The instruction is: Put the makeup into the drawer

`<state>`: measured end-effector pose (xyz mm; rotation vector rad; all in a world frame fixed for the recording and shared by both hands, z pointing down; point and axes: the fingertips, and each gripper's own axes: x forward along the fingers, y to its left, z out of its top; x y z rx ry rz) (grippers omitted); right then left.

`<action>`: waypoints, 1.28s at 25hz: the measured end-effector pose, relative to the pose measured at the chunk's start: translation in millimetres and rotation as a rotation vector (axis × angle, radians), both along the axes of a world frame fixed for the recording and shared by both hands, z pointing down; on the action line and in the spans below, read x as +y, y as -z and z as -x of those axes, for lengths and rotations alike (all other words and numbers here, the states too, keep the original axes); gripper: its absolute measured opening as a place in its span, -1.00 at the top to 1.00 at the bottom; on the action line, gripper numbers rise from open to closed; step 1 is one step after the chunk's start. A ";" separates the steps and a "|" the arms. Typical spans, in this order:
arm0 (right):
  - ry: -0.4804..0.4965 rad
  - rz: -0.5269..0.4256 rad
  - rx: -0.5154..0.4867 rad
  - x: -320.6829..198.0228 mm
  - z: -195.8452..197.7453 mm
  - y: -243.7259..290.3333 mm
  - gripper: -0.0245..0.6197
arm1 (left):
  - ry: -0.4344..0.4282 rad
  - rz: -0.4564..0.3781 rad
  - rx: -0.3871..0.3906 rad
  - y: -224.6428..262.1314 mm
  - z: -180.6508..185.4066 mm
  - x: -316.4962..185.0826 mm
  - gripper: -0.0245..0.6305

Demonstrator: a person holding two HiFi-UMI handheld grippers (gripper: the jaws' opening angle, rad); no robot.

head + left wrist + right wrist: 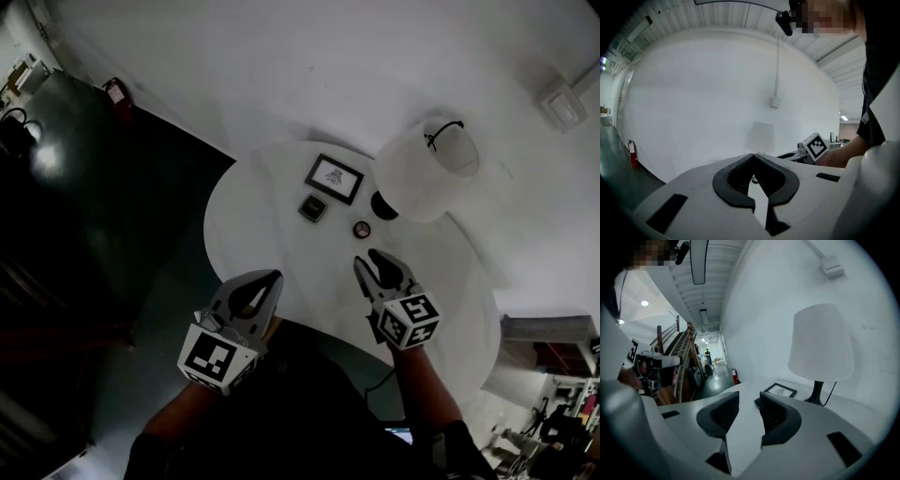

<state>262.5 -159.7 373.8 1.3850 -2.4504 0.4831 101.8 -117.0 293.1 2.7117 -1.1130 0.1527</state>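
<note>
Left gripper at lower centre-left of the head view, on a forearm coming up from the bottom edge, marker cube nearest the camera, pointing up-frame at the near rim of the round white table. In the left gripper view, closed tip to tip, with nothing pinched.

Right gripper at lower centre-right, likewise on a forearm from the bottom edge, angled up-frame and slightly left over the table. In the right gripper view, parted by a clear gap, empty.

Dark square compact flat on the table, up-frame and left of the right gripper, apart from it; glimpsed just beyond the parted jaws. Small round pot nearer, just up-frame of the right tips, not touching. Picture frame beyond the compact; white-shaded lamp to its right.
</note>
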 end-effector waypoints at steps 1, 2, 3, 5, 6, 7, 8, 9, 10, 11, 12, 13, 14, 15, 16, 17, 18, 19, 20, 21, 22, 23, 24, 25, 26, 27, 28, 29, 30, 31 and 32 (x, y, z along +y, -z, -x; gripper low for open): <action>0.001 0.010 0.008 -4.8 -3.8 -6.7 0.57 | 0.001 0.005 -0.001 -3.2 -2.8 -2.2 0.89; 0.003 0.019 0.015 -9.4 -7.3 -13.4 0.56 | 0.003 0.008 -0.003 -5.2 -5.3 -5.0 0.89; 0.005 0.029 0.022 -13.9 -10.3 -20.1 0.55 | 0.007 0.011 -0.004 -6.9 -7.5 -8.0 0.89; 0.009 0.047 0.038 -22.8 -15.1 -34.0 0.51 | 0.014 0.021 -0.007 -12.5 -11.1 -14.1 0.89; 0.012 0.057 0.047 -27.0 -17.5 -41.7 0.49 | 0.017 0.027 -0.009 -16.2 -13.0 -16.8 0.89; 0.016 0.067 0.057 -31.0 -20.0 -49.7 0.47 | 0.017 0.032 -0.012 -20.2 -15.1 -19.3 0.89; 0.019 0.078 0.068 -34.7 -22.6 -57.9 0.44 | 0.017 0.036 -0.016 -24.3 -17.1 -21.5 0.89; 0.021 0.089 0.077 -38.5 -25.2 -66.0 0.41 | 0.016 0.042 -0.019 -28.3 -18.9 -23.7 0.89; 0.021 0.100 0.085 -42.2 -27.7 -74.1 0.39 | 0.017 0.047 -0.022 -31.5 -20.5 -26.0 0.90; 0.021 0.111 0.092 -45.9 -30.3 -82.3 0.38 | 0.019 0.051 -0.023 -33.4 -21.9 -28.6 0.89; 0.019 0.122 0.099 -49.4 -33.0 -90.3 0.36 | 0.021 0.055 -0.025 -34.8 -23.3 -31.2 0.90; 0.017 0.134 0.106 -52.7 -36.1 -98.3 0.34 | 0.022 0.058 -0.026 -36.6 -24.7 -33.6 0.90; 0.014 0.146 0.112 -55.9 -39.4 -105.9 0.32 | 0.023 0.062 -0.027 -38.7 -26.2 -35.7 0.89; 0.011 0.157 0.118 -59.3 -42.7 -113.2 0.30 | 0.024 0.066 -0.028 -41.0 -27.9 -37.8 0.89; 0.008 0.168 0.124 -62.8 -45.7 -119.9 0.28 | 0.023 0.071 -0.029 -43.4 -29.5 -39.8 0.89; 0.005 0.176 0.129 -66.3 -48.5 -126.3 0.26 | 0.022 0.074 -0.030 -45.8 -30.9 -41.6 0.89; 0.002 0.184 0.135 -69.7 -50.9 -132.2 0.23 | 0.021 0.078 -0.030 -48.1 -32.2 -43.2 0.89; -0.002 0.191 0.140 -72.9 -53.2 -137.8 0.22 | 0.020 0.082 -0.028 -50.3 -33.3 -44.7 0.89; -0.005 0.198 0.145 -76.1 -55.5 -143.2 0.21 | 0.020 0.087 -0.026 -52.8 -34.5 -46.1 0.90; -0.009 0.205 0.149 -79.1 -58.0 -148.5 0.20 | 0.020 0.092 -0.025 -55.5 -35.6 -47.6 0.89; -0.011 0.213 0.154 -82.1 -60.5 -153.7 0.20 | 0.020 0.098 -0.025 -58.3 -36.7 -49.0 0.89; -0.012 0.221 0.158 -84.9 -62.5 -158.4 0.19 | 0.020 0.104 -0.025 -61.0 -37.7 -50.3 0.89; -0.012 0.228 0.162 -87.3 -64.0 -162.9 0.19 | 0.020 0.109 -0.026 -63.5 -38.5 -51.3 0.90; -0.011 0.235 0.166 -89.7 -65.3 -167.3 0.18 | 0.021 0.115 -0.026 -65.9 -39.1 -52.1 0.90; -0.010 0.242 0.172 -92.3 -66.6 -171.8 0.17 | 0.021 0.119 -0.027 -68.3 -39.6 -53.0 0.89; -0.010 0.250 0.177 -94.9 -68.0 -176.4 0.17 | 0.021 0.123 -0.028 -70.5 -40.0 -54.0 0.89; -0.011 0.258 0.183 -97.5 -69.2 -180.8 0.16 | 0.021 0.125 -0.028 -72.3 -40.4 -55.0 0.89; -0.012 0.264 0.188 -99.9 -70.0 -184.7 0.16 | 0.021 0.127 -0.027 -73.7 -40.6 -55.8 0.89; -0.011 0.270 0.193 -101.7 -70.5 -188.1 0.15 | 0.022 0.129 -0.027 -74.9 -40.7 -56.3 0.89; -0.010 0.274 0.198 -103.1 -70.6 -191.2 0.15 | 0.023 0.131 -0.027 -76.2 -40.8 -56.8 0.89; -0.008 0.278 0.202 -104.2 -70.5 -194.2 0.15 | 0.024 0.133 -0.028 -77.6 -40.8 -57.1 0.89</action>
